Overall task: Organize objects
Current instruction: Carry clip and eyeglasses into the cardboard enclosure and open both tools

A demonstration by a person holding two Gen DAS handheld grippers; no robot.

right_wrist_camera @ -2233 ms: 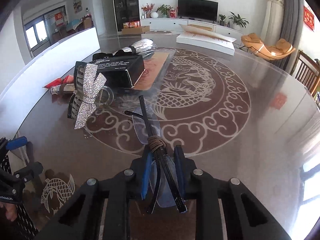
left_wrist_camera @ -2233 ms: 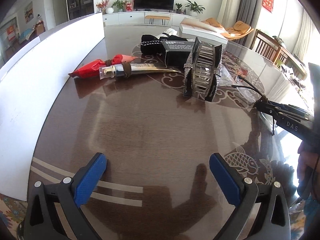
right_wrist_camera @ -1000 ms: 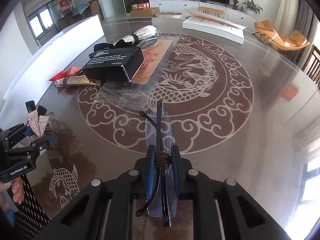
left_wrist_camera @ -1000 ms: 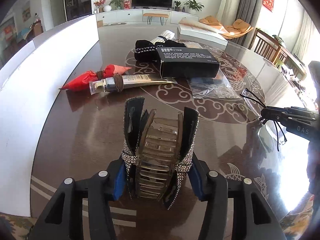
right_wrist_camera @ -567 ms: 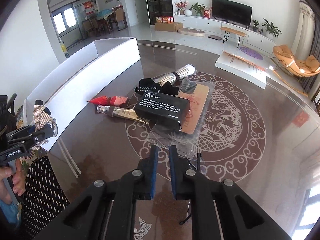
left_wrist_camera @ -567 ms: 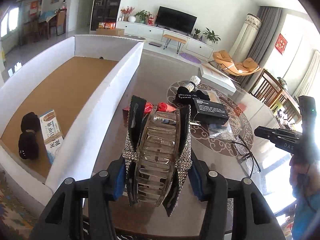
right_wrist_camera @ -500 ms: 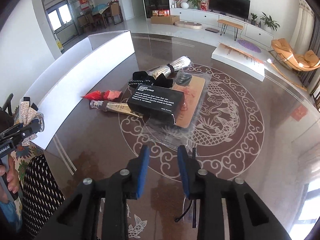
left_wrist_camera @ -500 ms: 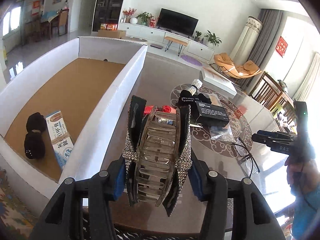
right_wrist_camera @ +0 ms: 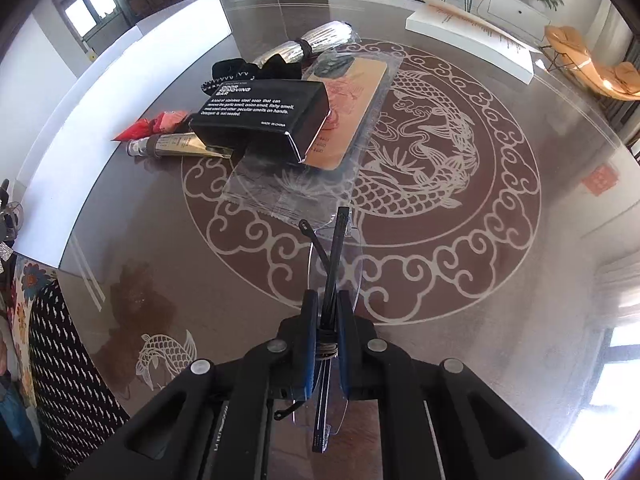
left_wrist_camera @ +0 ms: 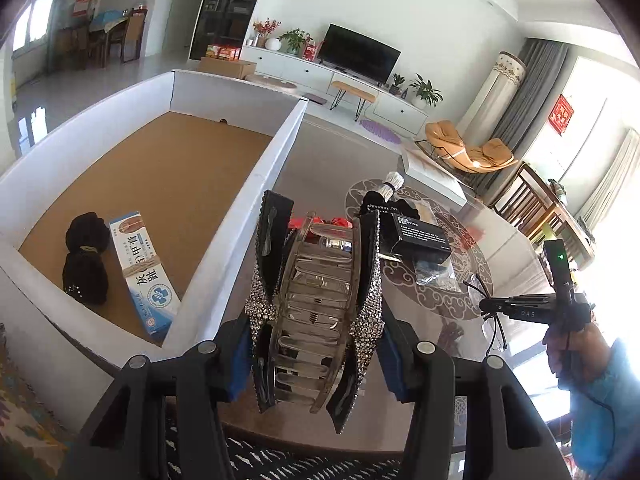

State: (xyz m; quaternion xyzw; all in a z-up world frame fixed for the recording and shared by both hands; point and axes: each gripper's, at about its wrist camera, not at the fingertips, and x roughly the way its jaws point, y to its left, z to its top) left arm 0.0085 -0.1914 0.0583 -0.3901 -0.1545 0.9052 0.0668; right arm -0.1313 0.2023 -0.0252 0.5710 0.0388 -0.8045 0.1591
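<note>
A rhinestone hair claw clip (left_wrist_camera: 320, 300) stands upright between the blue pads of my left gripper (left_wrist_camera: 316, 340), which is shut on it. It hangs above the table edge, just right of the white box (left_wrist_camera: 224, 240). My right gripper (right_wrist_camera: 328, 312) is shut on a pair of folded rimless glasses (right_wrist_camera: 332, 248) with black arms, low over the table's dragon pattern. In the left wrist view the right gripper (left_wrist_camera: 520, 308) shows at the right with the glasses (left_wrist_camera: 494, 328) hanging from it.
The box holds a toothpaste carton (left_wrist_camera: 144, 276) and a black bundle (left_wrist_camera: 86, 260). On the table lie a black carton (right_wrist_camera: 260, 116), a bagged phone case (right_wrist_camera: 352, 112), a gold tube (right_wrist_camera: 176, 146), a red packet (right_wrist_camera: 152, 124), a black scrunchie (right_wrist_camera: 232, 70) and a silver bundle (right_wrist_camera: 312, 46).
My left gripper rose from the table with the clip and swung left toward the box. The right jaws opened briefly over the glasses and have shut on them again.
</note>
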